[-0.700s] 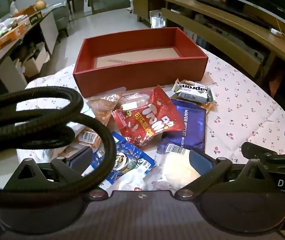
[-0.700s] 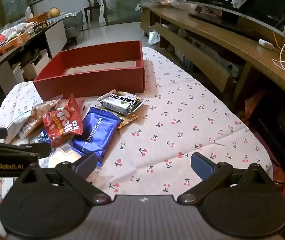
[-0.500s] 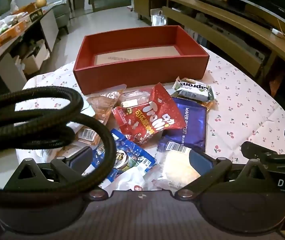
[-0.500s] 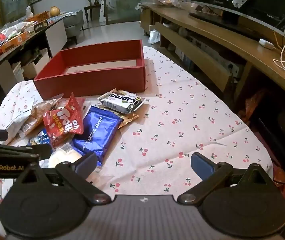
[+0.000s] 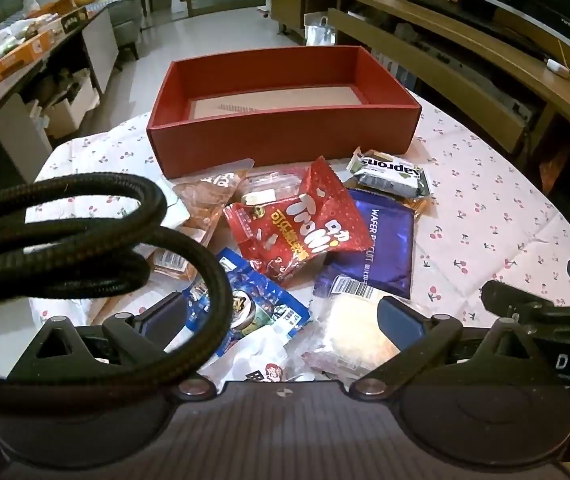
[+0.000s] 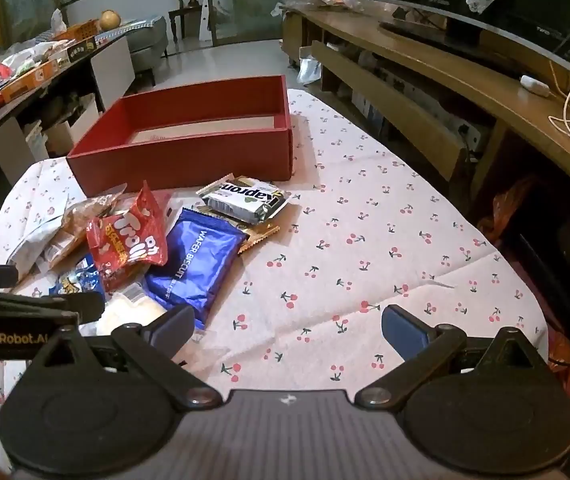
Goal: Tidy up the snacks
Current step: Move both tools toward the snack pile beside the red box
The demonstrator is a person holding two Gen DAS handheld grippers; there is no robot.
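Step in hand, by my read: the start. Nothing picked yet, red box (image 5: 281,136) empty at far side of table, snacks in a heap in front of it. Left to right: left gripper (image 5: 281,316) w/ fingers spread wide, nothing gripped, hanging over heap's near edge above blue packet (image 5: 261,304) & pale wrapped cake (image 5: 349,332). Mid-heap: red Trolli bag (image 5: 301,228), purple wafer biscuit pack (image 5: 381,248), Kapron bar (image 5: 389,172) nearest box. Right gripper (image 6: 287,326) also wide, empty, over bare cherry-print cloth (image 6: 385,248). Next prob needs one gripper to come down on a top pack, pinch it, carry it to box.
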